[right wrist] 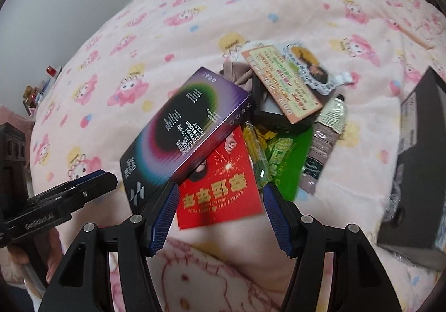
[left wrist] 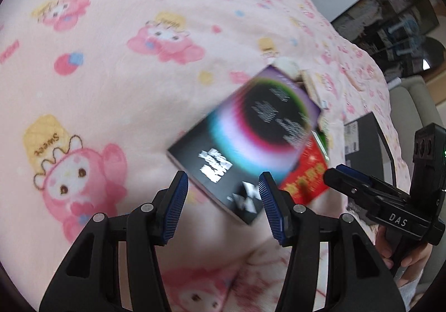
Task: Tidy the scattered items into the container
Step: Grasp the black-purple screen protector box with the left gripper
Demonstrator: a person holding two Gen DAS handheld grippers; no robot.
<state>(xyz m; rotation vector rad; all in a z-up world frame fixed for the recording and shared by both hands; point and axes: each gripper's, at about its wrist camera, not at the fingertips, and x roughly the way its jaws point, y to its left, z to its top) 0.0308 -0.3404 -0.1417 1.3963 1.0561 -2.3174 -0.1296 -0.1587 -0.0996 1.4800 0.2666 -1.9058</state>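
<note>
The scattered items lie heaped at frame centre on the pink blanket (purple screen-protector box topmost), dark container at right edge. Left gripper and right gripper hover above, jaws spread, empty.

Probably a home bedroom: pink cartoon-print blanket over a bed, cluttered shelf beside.

"Glass Screen Protector" on purple box, "DAS" on right gripper — "Sweet" on blanket
</note>
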